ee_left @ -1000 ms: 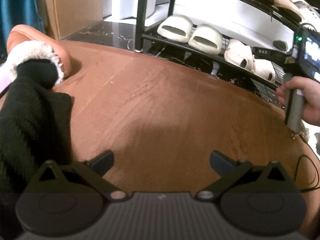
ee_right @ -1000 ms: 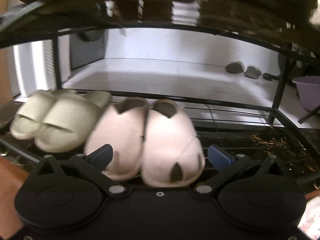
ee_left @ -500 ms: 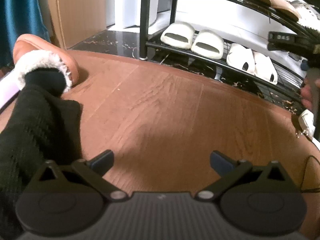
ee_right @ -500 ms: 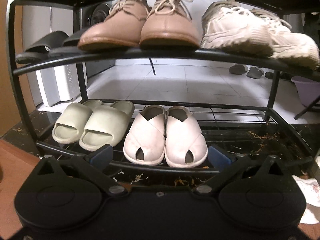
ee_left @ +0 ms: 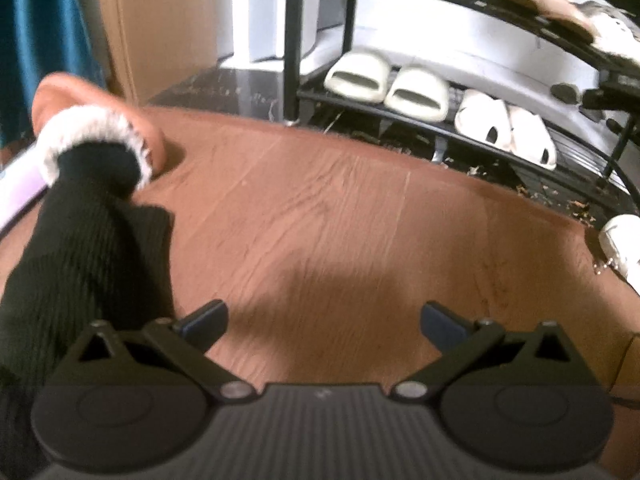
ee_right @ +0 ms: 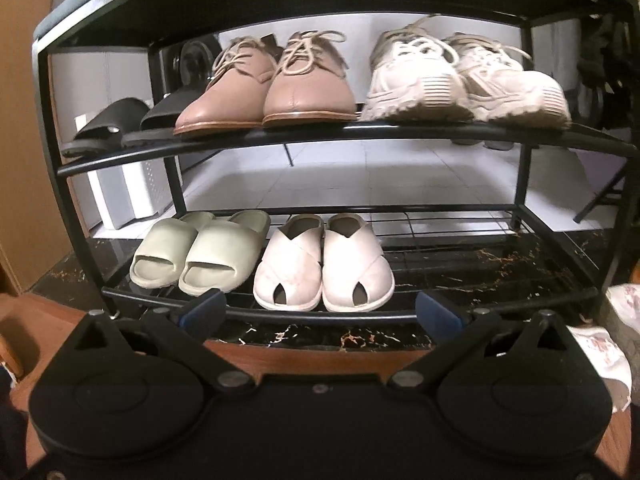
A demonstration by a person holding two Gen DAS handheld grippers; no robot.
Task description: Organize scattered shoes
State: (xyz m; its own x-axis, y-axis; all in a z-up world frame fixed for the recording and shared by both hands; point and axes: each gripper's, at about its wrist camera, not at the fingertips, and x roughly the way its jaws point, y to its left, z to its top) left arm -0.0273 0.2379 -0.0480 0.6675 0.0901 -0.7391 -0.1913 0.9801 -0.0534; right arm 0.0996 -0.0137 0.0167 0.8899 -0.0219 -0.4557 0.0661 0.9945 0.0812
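A black two-tier shoe rack (ee_right: 304,132) fills the right wrist view. Its top shelf holds black sandals (ee_right: 116,124), tan lace-up shoes (ee_right: 272,88) and white sneakers (ee_right: 460,80). Its lower shelf holds pale green slides (ee_right: 200,252) and white peep-toe slippers (ee_right: 324,268). My right gripper (ee_right: 320,314) is open and empty in front of the lower shelf. My left gripper (ee_left: 322,322) is open and empty above the wooden floor (ee_left: 360,220). The rack (ee_left: 480,128) shows at the upper right of the left wrist view.
A person's leg in a black sock (ee_left: 88,216) wears an orange fur-lined slipper (ee_left: 100,120) at the left. A white patterned shoe (ee_left: 624,244) lies on the floor by the rack's right end; it also shows in the right wrist view (ee_right: 604,344). A wooden panel (ee_left: 168,32) stands behind.
My right gripper has pulled back from the lower shelf, so the whole rack now shows. My left gripper has drifted slightly; the right hand has left its view.
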